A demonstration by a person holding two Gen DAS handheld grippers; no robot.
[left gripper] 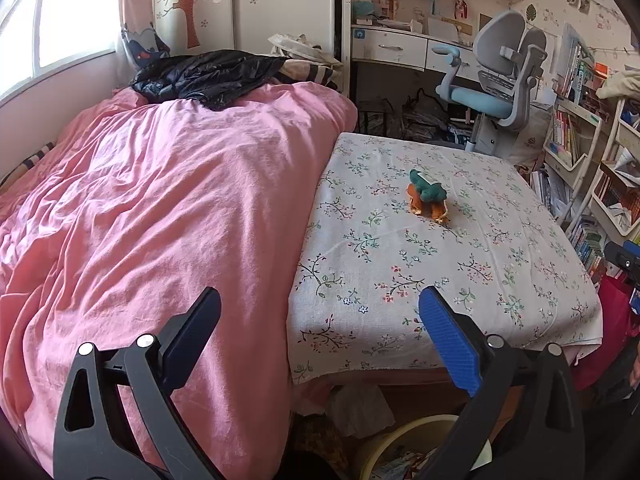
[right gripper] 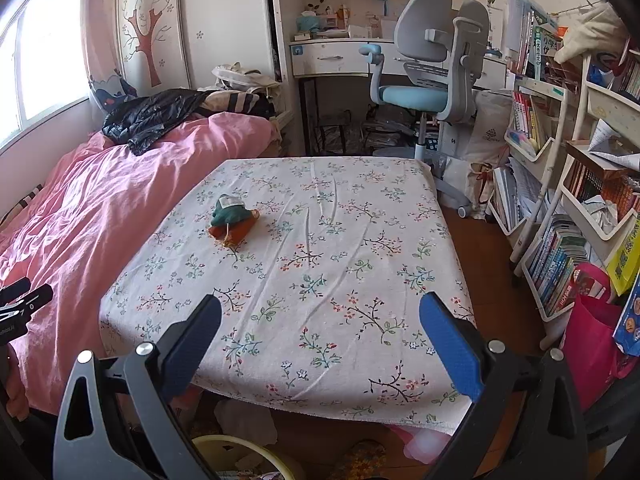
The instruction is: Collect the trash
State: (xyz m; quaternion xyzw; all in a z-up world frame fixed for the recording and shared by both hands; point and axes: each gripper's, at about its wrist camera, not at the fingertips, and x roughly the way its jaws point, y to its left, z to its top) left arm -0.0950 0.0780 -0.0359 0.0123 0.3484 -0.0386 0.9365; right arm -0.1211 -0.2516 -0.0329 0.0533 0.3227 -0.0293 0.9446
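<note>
A crumpled green wrapper [left gripper: 427,189] lies on top of an orange wrapper [left gripper: 425,206] on the floral cloth [left gripper: 420,264] of a table; both show in the right wrist view, green [right gripper: 229,210] on orange [right gripper: 236,232]. My left gripper [left gripper: 320,320] is open and empty, held over the near table edge beside the pink duvet. My right gripper [right gripper: 320,326] is open and empty above the table's front edge. A pale yellow bin [left gripper: 404,444] with scraps inside stands on the floor below the table, also in the right wrist view [right gripper: 248,454].
A pink duvet [left gripper: 152,216] covers the bed on the left, with a black plastic bag [left gripper: 208,76] at its far end. A grey-blue desk chair [right gripper: 432,72] and desk stand behind the table. Bookshelves [right gripper: 560,208] and a pink bag [right gripper: 592,340] line the right side.
</note>
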